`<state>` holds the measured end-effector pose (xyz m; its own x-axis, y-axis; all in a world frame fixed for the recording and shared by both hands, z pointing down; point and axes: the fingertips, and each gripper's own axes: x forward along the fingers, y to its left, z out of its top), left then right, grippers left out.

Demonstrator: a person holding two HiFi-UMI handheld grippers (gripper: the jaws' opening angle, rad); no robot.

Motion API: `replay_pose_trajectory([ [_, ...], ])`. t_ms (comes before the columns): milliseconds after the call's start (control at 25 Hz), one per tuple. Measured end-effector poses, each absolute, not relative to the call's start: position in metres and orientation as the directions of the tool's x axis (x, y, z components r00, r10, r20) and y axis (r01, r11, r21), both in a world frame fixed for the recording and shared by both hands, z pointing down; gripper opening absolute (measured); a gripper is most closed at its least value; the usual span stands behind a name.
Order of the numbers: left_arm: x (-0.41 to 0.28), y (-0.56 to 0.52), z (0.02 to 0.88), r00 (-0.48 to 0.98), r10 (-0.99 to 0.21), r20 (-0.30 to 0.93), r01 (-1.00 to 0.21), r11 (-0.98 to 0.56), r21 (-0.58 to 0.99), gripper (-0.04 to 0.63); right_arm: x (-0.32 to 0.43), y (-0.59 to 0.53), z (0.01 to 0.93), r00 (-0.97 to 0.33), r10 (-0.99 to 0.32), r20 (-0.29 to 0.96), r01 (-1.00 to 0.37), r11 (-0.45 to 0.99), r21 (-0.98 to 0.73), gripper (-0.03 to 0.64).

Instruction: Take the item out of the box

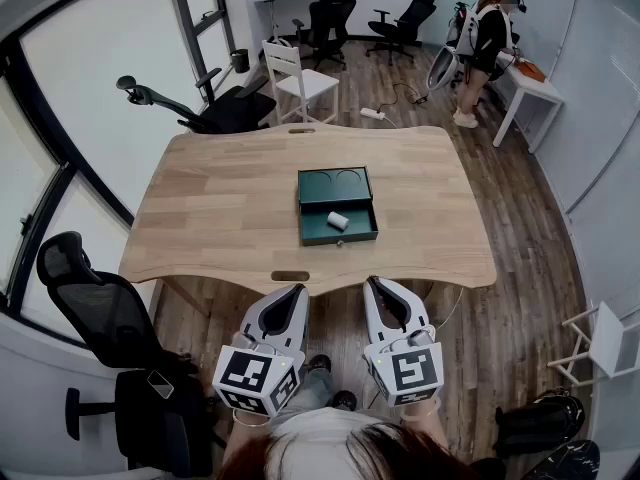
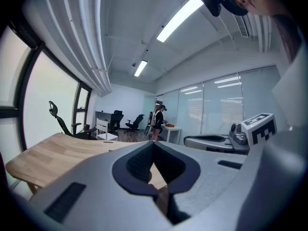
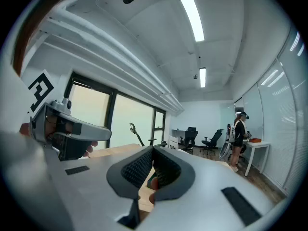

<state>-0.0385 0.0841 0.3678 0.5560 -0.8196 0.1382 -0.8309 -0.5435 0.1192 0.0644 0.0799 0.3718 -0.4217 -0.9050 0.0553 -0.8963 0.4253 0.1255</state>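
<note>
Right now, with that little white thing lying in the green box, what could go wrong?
The white roll seems to lie on its side in the open drawer of the green box, so a nudge could send it rolling. The left gripper and right gripper have their fingers shut; reaching in like that might just push it. Nothing steadies the box, so it may slide on the table.
</note>
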Motion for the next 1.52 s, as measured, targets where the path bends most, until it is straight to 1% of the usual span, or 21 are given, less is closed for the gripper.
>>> replay_pose_trajectory([
  [320,-0.048,0.061,0.369,0.560,-0.817,0.139,-0.828,-0.546,0.128,0.006,0.053,0.060,0.372,-0.443,-0.895,0.053,-0.894,0.446,0.053,0.025],
  [920,-0.068,-0.004,0.378,0.584,-0.799,0.142,-0.811,-0.567,0.142,0.006,0.035,-0.001,0.382,-0.414,-0.907,0.072,-0.906,0.419,0.061,0.025],
  [1360,-0.075,-0.043,0.379,0.643,-0.755,0.130,-0.765,-0.626,0.150,0.006,0.024,-0.031,0.385,-0.366,-0.928,0.076,-0.928,0.369,0.043,0.025],
  [1520,-0.078,-0.049,0.380,0.657,-0.743,0.125,-0.753,-0.641,0.149,0.006,0.021,-0.034,0.388,-0.353,-0.930,0.097,-0.932,0.359,0.054,0.025],
])
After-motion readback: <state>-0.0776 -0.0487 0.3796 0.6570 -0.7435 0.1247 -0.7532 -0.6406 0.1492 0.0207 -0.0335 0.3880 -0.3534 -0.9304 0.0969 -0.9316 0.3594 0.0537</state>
